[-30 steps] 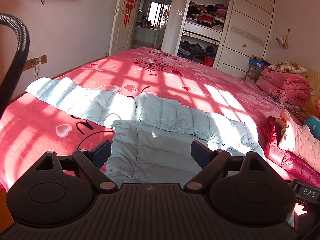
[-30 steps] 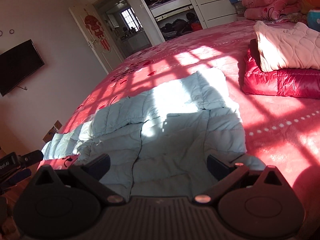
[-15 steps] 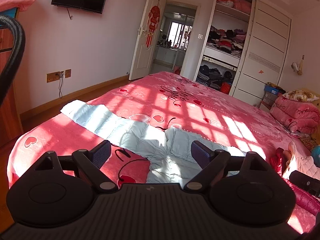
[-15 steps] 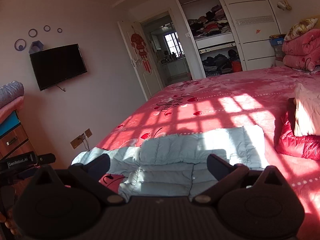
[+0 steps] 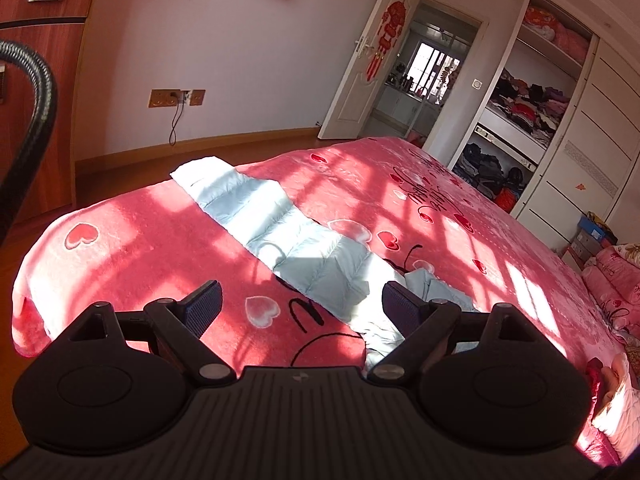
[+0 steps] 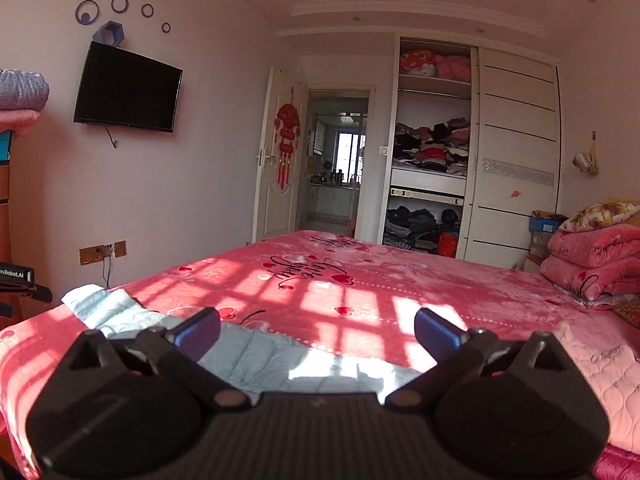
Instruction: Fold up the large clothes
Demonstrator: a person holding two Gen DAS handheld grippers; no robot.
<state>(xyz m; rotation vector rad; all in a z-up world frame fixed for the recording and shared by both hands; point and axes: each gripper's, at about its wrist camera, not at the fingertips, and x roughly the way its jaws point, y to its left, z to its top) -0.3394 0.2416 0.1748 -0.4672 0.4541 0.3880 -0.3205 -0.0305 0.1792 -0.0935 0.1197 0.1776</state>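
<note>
A pale blue quilted down jacket (image 5: 304, 248) lies spread on the red heart-print bed cover (image 5: 132, 240). One long sleeve (image 5: 224, 192) stretches toward the bed's left edge. My left gripper (image 5: 300, 304) hovers open above the bed, just short of where the sleeve meets the body. In the right wrist view the jacket (image 6: 256, 356) shows low, partly hidden behind my right gripper (image 6: 316, 332), which is open and held level above it with nothing between its fingers.
Folded pink and red padded clothes (image 6: 600, 376) sit at the bed's right side, with stacked pink quilts (image 6: 592, 256) behind. A wooden dresser (image 5: 36, 80) stands left of the bed. An open wardrobe (image 6: 432, 184) and doorway (image 6: 340, 176) are beyond.
Both grippers pulled back and tilted up from the jacket. The left view swung left toward the sleeve; the right view now looks across the room. Both stayed open.
</note>
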